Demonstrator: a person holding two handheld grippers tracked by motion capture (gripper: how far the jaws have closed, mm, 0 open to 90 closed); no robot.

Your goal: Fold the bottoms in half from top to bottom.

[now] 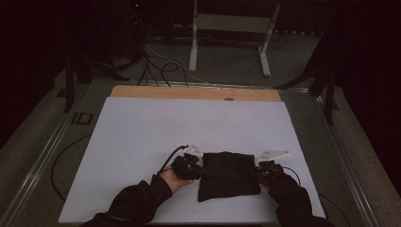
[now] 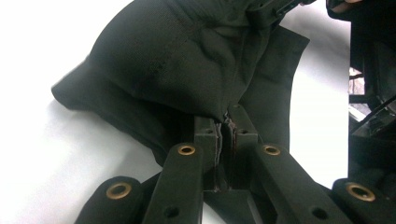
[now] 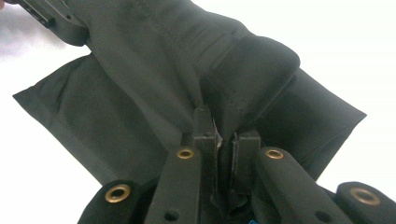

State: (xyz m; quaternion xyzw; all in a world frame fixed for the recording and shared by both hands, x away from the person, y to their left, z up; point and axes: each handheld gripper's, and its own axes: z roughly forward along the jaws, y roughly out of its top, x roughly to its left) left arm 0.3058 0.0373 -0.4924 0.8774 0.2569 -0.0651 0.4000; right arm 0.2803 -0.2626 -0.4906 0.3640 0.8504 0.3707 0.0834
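Observation:
A black cloth garment [image 1: 228, 175] lies bunched on the white table sheet [image 1: 142, 137] near the front edge. My left gripper [image 1: 196, 169] is at its left side, shut on a fold of the fabric. Seen from the left gripper view, the black cloth [image 2: 177, 60] rises in a hump right above the left gripper [image 2: 227, 128], whose jaws pinch its edge. My right gripper [image 1: 259, 172] holds the garment's right side. In the right gripper view, the cloth [image 3: 154, 79] stretches away from the right gripper [image 3: 223, 135], pinched between the jaws. The other gripper [image 3: 51, 18] shows at the top left.
A wooden strip [image 1: 194, 93] borders the table's far edge. Cables [image 1: 156, 66] and a white metal stand [image 1: 231, 28] lie on the floor beyond it. A cable [image 1: 61, 161] loops off the table's left side. The person's dark sleeves [image 1: 137, 201] come in from the bottom.

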